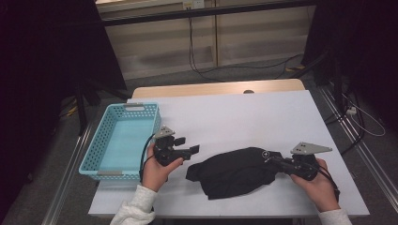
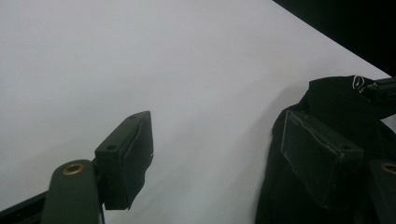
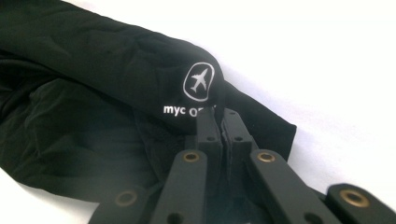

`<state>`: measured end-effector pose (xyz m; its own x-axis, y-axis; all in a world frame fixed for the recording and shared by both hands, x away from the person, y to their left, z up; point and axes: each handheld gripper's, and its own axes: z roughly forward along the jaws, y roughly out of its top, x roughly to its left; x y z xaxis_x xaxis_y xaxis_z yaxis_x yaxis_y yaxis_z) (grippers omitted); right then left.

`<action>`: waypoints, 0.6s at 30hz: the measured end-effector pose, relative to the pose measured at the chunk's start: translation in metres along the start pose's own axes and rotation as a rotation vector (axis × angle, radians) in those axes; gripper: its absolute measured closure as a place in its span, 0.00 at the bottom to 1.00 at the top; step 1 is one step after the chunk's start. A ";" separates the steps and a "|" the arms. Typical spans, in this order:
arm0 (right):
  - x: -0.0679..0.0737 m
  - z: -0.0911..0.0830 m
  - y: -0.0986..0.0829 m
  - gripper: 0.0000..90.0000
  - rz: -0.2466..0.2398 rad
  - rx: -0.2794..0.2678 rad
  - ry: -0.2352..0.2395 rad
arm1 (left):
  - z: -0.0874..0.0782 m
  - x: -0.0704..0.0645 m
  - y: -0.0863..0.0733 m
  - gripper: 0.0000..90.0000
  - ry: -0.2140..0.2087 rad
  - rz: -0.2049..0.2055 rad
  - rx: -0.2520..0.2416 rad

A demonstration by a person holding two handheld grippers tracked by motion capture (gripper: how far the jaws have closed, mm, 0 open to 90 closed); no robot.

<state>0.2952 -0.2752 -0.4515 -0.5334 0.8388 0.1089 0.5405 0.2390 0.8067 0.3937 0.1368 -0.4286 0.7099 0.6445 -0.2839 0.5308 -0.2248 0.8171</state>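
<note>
The black garment (image 1: 237, 171), a crumpled piece of dark fabric, lies on the white table (image 1: 234, 112) toward the person's edge, well to the right of the turquoise basket (image 1: 123, 140) that stands at the table's left edge. In the high view the right claw (image 1: 272, 161) is at the garment's right end, its jaws brought together on the cloth there, while the left claw (image 1: 193, 151) hovers just off the garment's left end, between it and the basket, holding nothing.

In the left gripper view the left claw (image 2: 224, 154) stands wide open, with bare table between its pads (image 2: 126, 158). The garment (image 2: 327, 140) lies behind the far pad, so the cloth is beside the opening, not inside it. To do this step well, I judge the left claw should shift toward the garment until a fold of its near edge sits squarely between the pads, and close only then; closing now would catch air or a thin wisp.

In the right gripper view the right claw (image 3: 219, 127) is closed, pinching a fold of the garment (image 3: 102, 74) right beside the white aeroplane logo (image 3: 200, 82). The pinch looks small and close to the fingertips, so a slow, level pull seems wise, since slippery fabric could slide out. With both ends held, lifting evenly should keep the loose middle from dragging on the way to the basket.
</note>
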 end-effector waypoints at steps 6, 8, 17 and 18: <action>0.004 0.004 0.002 0.98 -0.015 -0.006 0.004 | 0.000 -0.006 0.001 0.25 -0.023 -0.004 0.001; 0.006 0.005 0.003 0.98 -0.013 -0.012 0.002 | 0.000 -0.008 0.002 0.24 -0.034 -0.004 0.004; 0.010 0.009 0.006 0.98 -0.025 -0.024 -0.042 | -0.008 -0.011 0.005 0.20 -0.025 -0.003 -0.006; 0.008 0.008 0.006 0.98 -0.026 -0.034 -0.065 | -0.009 -0.011 0.005 0.20 -0.021 -0.004 -0.008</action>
<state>0.2990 -0.2627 -0.4508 -0.5032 0.8627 0.0505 0.5041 0.2456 0.8280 0.3850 0.1353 -0.4167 0.7172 0.6302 -0.2976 0.5302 -0.2164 0.8198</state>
